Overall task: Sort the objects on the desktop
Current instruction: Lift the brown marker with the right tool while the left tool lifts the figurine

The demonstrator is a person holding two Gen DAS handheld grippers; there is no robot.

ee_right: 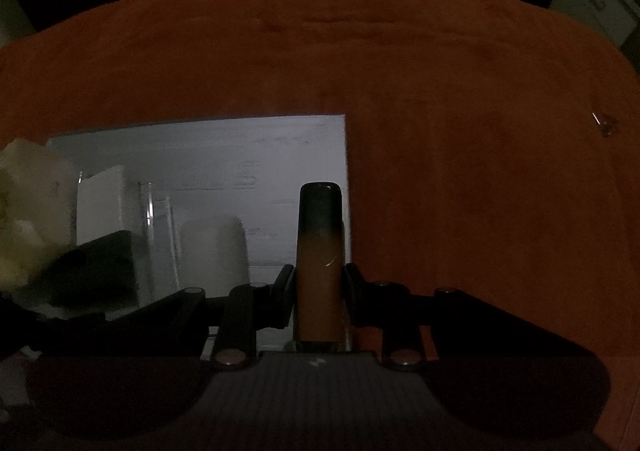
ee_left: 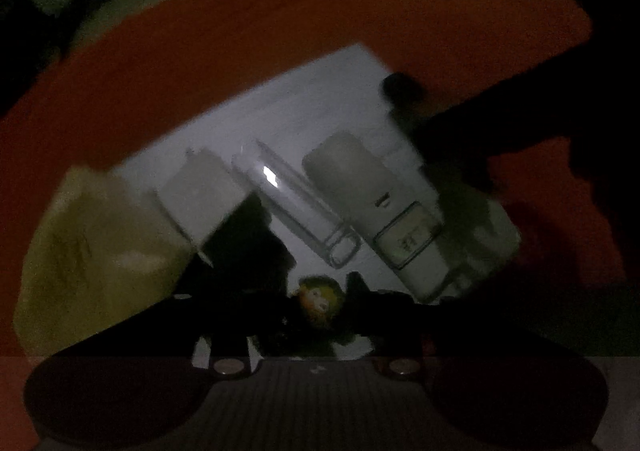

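Observation:
A white board (ee_left: 304, 123) lies on an orange cloth. On it, side by side, are a white box (ee_left: 200, 195), a clear tube (ee_left: 296, 203) and a white bottle (ee_left: 372, 191). A small toy figure with a yellow-green head (ee_left: 318, 301) sits between the fingers of my left gripper (ee_left: 320, 287); dark and blur hide whether the pads press it. My right gripper (ee_right: 319, 283) is shut on an amber bottle with a dark cap (ee_right: 319, 251), upright over the board's (ee_right: 220, 147) right edge. In the left wrist view that arm shows as a dark shape (ee_left: 480, 131).
A pale yellow crumpled lump (ee_left: 88, 251) rests at the board's left end, also the lump (ee_right: 28, 203) at the left of the right wrist view. The orange cloth (ee_right: 440, 91) spreads wide to the right and far side. A tiny scrap (ee_right: 606, 125) lies far right. The room is dim.

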